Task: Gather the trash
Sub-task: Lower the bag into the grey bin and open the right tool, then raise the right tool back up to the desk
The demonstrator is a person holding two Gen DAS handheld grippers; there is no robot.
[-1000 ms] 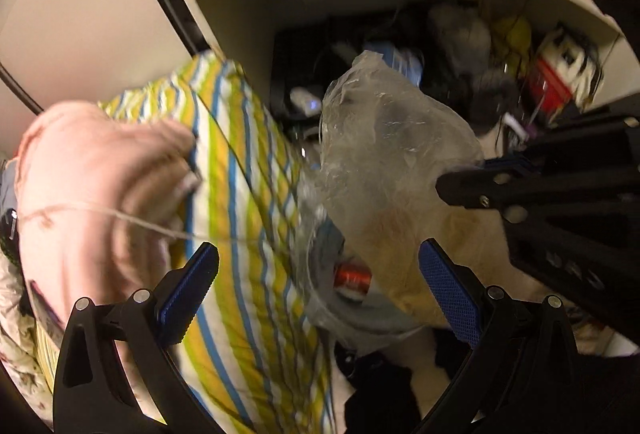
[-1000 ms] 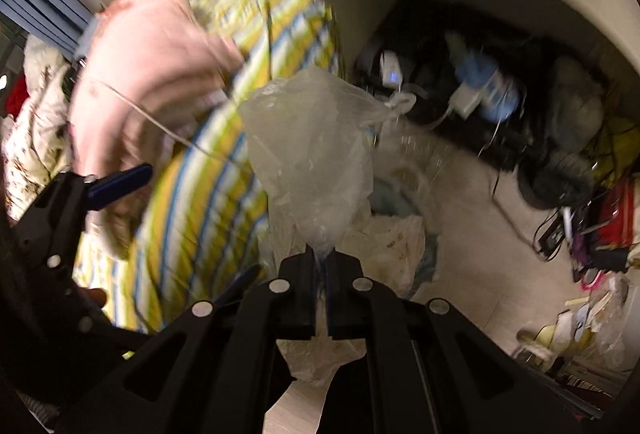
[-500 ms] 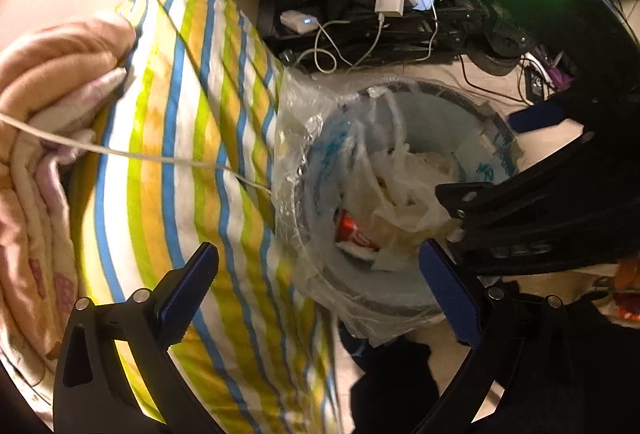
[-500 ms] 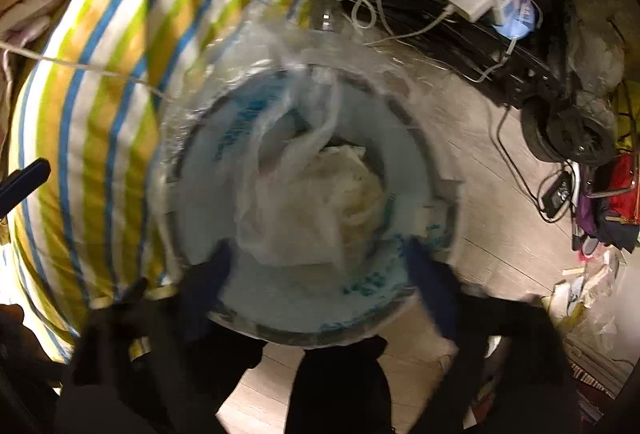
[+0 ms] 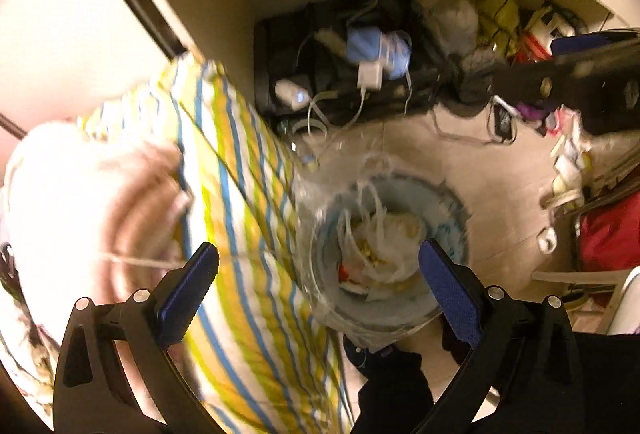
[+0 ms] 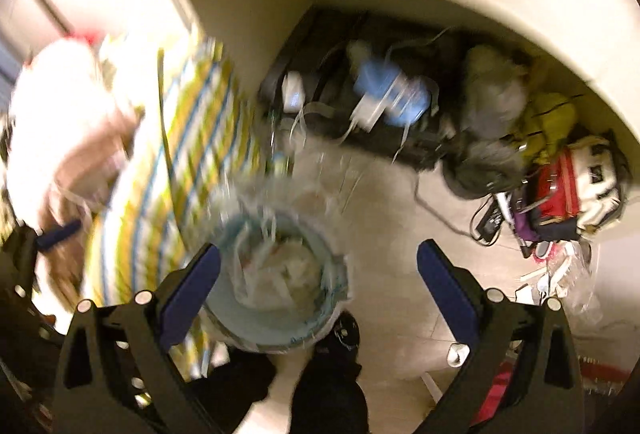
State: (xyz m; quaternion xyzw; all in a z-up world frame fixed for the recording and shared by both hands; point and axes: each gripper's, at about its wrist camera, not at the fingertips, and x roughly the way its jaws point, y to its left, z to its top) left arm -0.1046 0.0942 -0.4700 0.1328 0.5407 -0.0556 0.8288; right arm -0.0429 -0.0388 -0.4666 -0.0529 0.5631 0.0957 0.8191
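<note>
A round bin [image 5: 452, 210] lined with clear plastic stands on the floor below both grippers. Inside it lies a crumpled clear plastic bag [image 5: 380, 234] with paper scraps and a red can [image 5: 345, 271]. My left gripper [image 5: 318, 286] hangs open above the bin's left side, nothing between its blue pads. In the right wrist view the bin [image 6: 320, 318] sits low and left, the bag [image 6: 280, 270] inside. My right gripper [image 6: 318, 286] is wide open and empty over the bin's right rim. Its dark body [image 5: 580, 74] crosses the upper right of the left wrist view.
A yellow, blue and white striped cushion [image 5: 248, 234] leans against the bin's left side, with a pink blanket [image 5: 80, 202] beyond it. Chargers and cables [image 5: 372, 74] lie on black cases by the wall. Bags and clutter [image 6: 568, 178] crowd the floor at right. A dark-socked foot [image 6: 340, 334] stands by the bin.
My right gripper was shut on the clear plastic bag above the bin; it has opened and the bag now lies inside. Both grippers dipped toward the bin and have risen back up.
</note>
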